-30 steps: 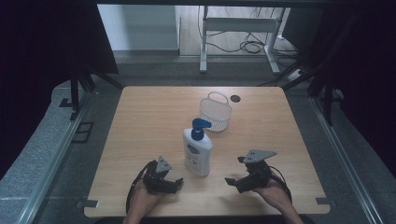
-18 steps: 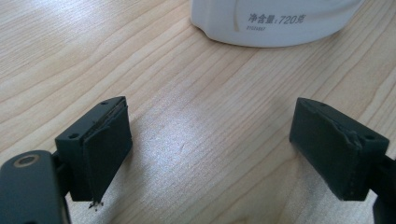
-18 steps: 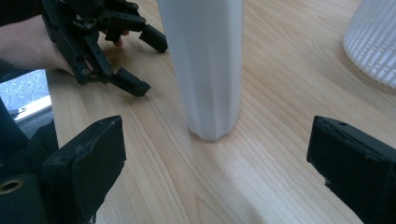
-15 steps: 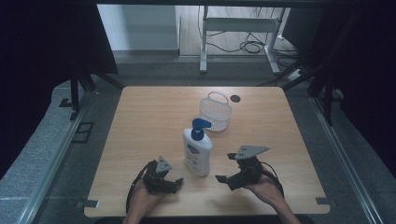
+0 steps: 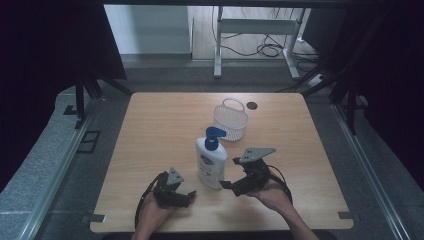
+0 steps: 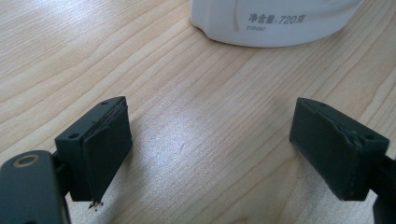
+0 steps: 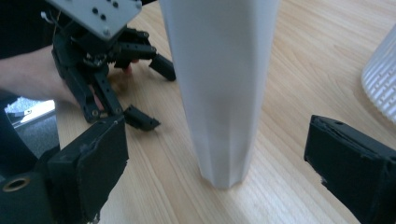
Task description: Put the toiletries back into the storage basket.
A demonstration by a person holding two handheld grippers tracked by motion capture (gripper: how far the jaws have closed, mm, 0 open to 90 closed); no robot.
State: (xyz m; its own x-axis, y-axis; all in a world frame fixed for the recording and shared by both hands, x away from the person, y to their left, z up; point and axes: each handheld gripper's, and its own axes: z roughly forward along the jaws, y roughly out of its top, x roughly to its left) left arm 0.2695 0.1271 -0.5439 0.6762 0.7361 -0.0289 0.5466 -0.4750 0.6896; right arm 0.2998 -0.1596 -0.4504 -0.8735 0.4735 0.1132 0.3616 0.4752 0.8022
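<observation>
Bottle (image 5: 211, 162): upright mid-table, basket (image 5: 230, 119) just behind. Right gripper (image 7: 219, 163): jaws just narrowing, spread astride the bottle, untouching. Left gripper (image 6: 210, 154): spread, empty, near bottle; this view reads the base print.

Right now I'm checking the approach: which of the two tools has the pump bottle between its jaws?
The right tool: its open jaws flank the white pump bottle without touching. The left tool rests beside it, jaws over bare table.

One bottle (image 5: 211, 162), one basket (image 5: 230, 119), two grippers.
</observation>
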